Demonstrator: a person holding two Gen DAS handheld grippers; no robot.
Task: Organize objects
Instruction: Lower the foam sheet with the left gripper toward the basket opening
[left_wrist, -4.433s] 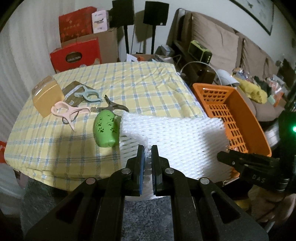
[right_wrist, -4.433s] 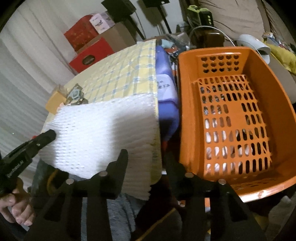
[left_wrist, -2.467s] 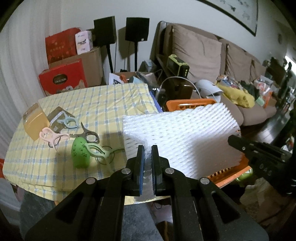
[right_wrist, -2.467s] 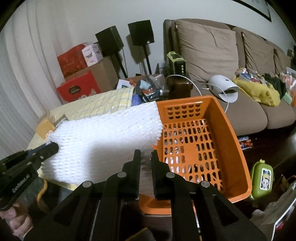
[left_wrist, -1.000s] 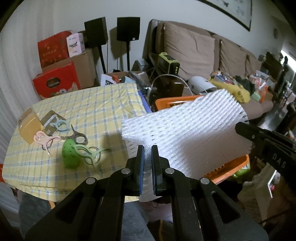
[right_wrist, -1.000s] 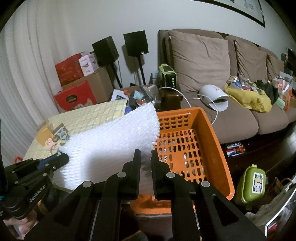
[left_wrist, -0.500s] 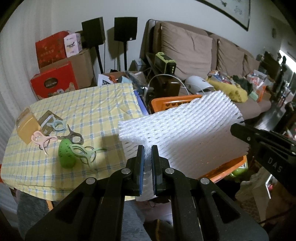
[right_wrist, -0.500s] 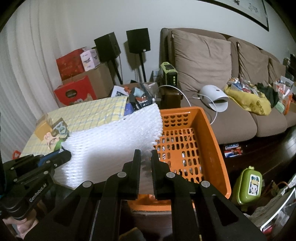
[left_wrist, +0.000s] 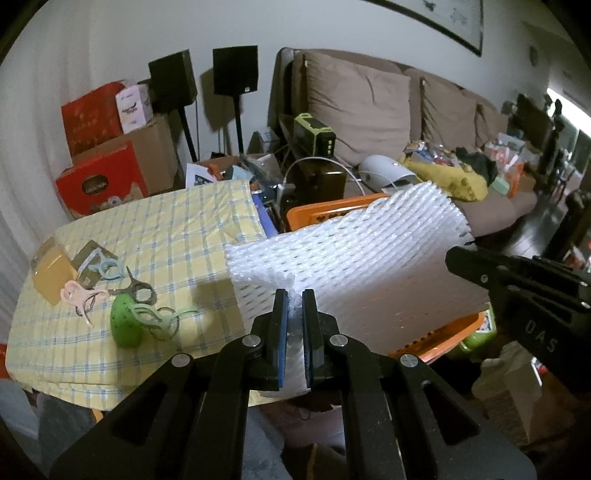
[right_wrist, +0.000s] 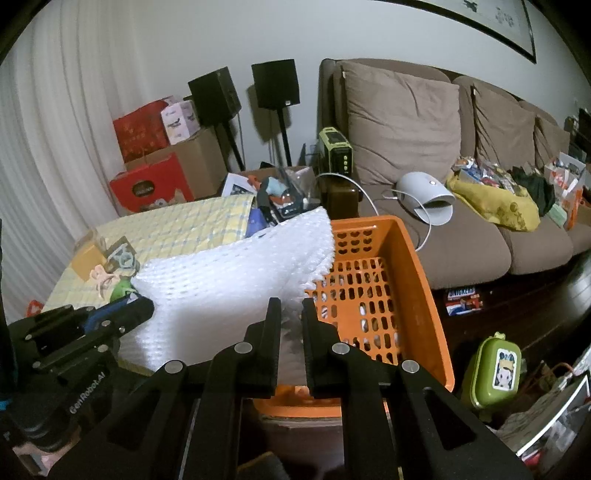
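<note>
A white foam net sheet (left_wrist: 351, 266) (right_wrist: 229, 280) hangs in the air between both grippers, over the left part of the orange basket (right_wrist: 417, 280) (left_wrist: 314, 214). My left gripper (left_wrist: 294, 299) is shut on the sheet's near left edge. My right gripper (right_wrist: 291, 306) is shut on its near right edge, beside the basket's bare perforated floor. In the left wrist view the right gripper's black body (left_wrist: 517, 280) shows at the right. The left gripper's body (right_wrist: 74, 332) shows at the lower left of the right wrist view. The sheet hides most of the basket from the left camera.
On the yellow checked tablecloth (left_wrist: 166, 236) lie a green egg-shaped holder (left_wrist: 127, 325), scissors (left_wrist: 138, 288), pink and blue clips (left_wrist: 79, 295) and a tan box (left_wrist: 50, 273). A sofa (right_wrist: 443, 147), speakers, red boxes (left_wrist: 103, 181) and a green lunch box (right_wrist: 495, 369) on the floor surround the spot.
The sheet was lifted off the table and carried right, over the basket. In the last second it has sagged slightly in the middle; both grippers stay shut on it and hardly move.
</note>
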